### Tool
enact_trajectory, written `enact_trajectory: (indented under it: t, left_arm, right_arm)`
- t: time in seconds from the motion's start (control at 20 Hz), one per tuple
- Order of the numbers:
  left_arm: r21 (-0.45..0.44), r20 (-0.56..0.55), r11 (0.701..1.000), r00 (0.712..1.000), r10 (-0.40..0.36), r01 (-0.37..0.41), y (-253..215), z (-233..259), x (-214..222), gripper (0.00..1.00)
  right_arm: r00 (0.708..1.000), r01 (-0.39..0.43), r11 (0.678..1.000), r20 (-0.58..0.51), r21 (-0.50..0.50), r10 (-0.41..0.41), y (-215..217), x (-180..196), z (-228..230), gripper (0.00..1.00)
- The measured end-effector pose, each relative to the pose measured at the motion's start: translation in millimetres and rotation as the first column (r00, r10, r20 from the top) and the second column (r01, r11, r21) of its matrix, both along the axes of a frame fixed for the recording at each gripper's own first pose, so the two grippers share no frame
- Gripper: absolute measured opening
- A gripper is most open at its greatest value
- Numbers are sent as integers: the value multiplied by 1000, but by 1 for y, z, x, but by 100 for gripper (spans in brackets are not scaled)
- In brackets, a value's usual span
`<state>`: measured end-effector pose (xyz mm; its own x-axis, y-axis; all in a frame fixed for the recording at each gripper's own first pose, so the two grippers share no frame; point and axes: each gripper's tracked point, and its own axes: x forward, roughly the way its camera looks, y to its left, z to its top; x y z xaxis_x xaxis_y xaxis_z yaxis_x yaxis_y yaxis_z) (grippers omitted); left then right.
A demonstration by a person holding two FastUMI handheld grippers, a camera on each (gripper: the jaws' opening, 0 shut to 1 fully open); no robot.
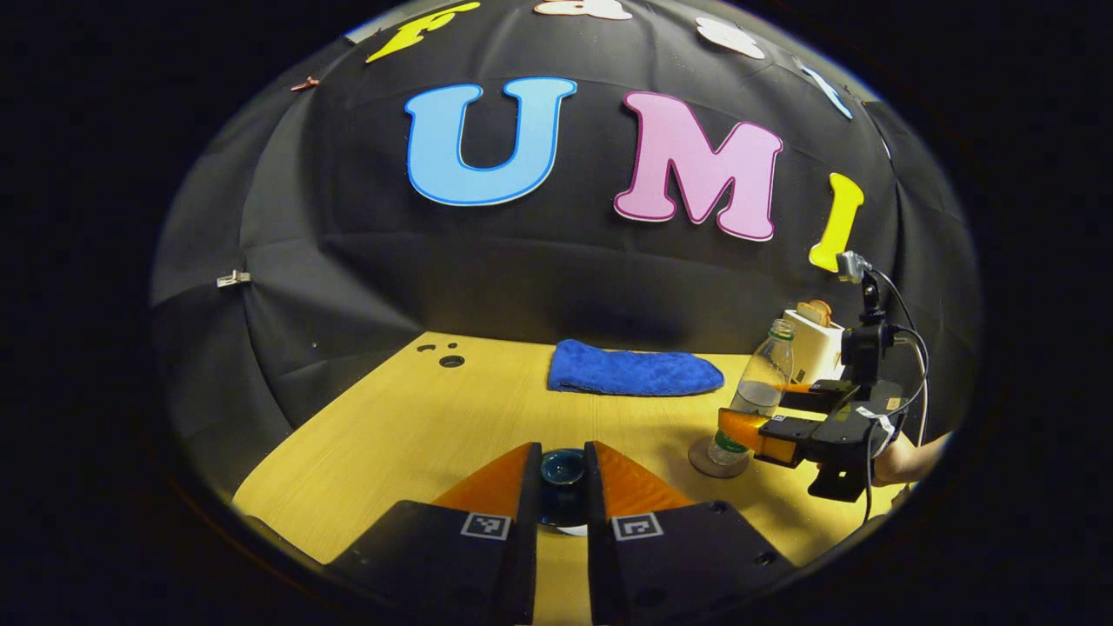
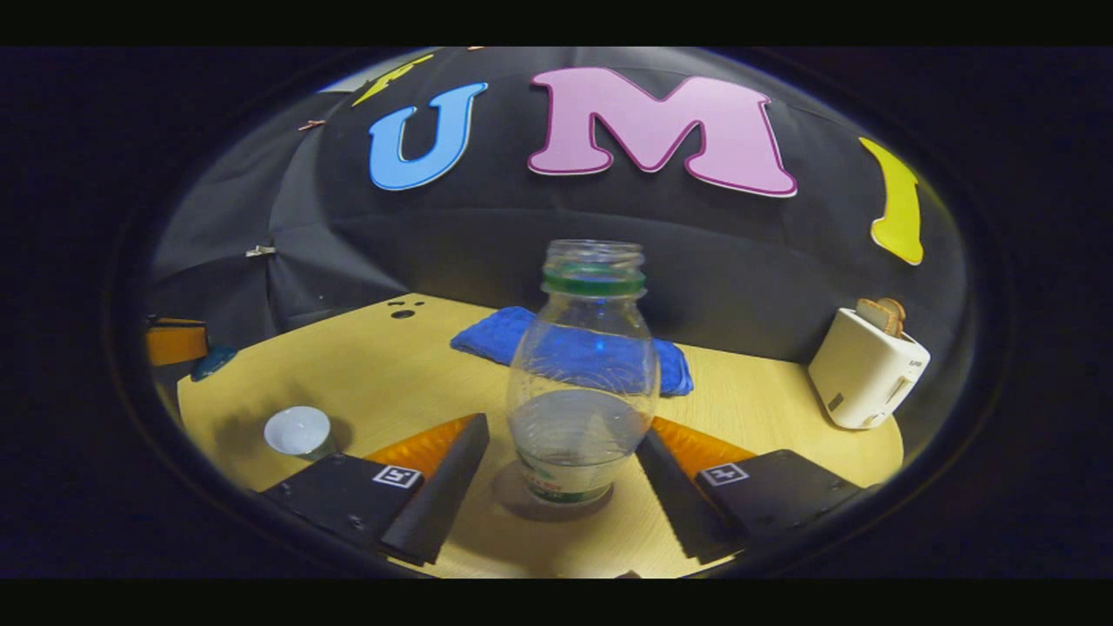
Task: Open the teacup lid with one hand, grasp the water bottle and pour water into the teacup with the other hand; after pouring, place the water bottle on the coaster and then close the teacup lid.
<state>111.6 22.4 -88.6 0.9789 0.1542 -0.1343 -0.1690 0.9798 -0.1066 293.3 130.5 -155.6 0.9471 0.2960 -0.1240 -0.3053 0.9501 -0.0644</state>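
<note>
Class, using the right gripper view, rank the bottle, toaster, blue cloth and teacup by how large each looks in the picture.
1. bottle, though it stands nearest the camera, which inflates it.
2. blue cloth and toaster: look alike, and the bottle hides part of the cloth, so unranked.
3. teacup, smallest.

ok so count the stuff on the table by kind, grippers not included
bottle: 1
coaster: 1
cup: 1
lid: 1, held off the table
cloth: 1
toaster: 1
total: 6
</note>
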Motion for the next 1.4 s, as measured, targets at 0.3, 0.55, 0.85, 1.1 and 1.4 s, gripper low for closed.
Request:
enact_trajectory:
  t: [0.3, 0.55, 0.85, 1.1, 1.4]
  left_arm:
    - [16, -69, 999, 997, -28, 29, -11, -33, 30, 24]
    - [39, -66, 998, 996, -53, 56, -19, -49, 46, 28]
    - [62, -74, 996, 995, -66, 71, -25, -69, 50, 28]
    - [78, -71, 995, 996, -60, 65, -26, -76, 49, 27]
    - [118, -63, 992, 997, -34, 41, -24, -78, 49, 40]
  right_arm:
    - [1000, -15, 995, -6, -98, 14, -8, -11, -13, 98]
    - [999, -33, 988, -2, -152, 33, -17, -40, -26, 98]
    - [998, -42, 989, -46, -140, 36, -23, -75, -42, 98]
    - [997, -56, 991, -58, -123, 49, -23, -86, -40, 98]
    - [996, -32, 995, -83, -96, 24, -32, -95, -44, 98]
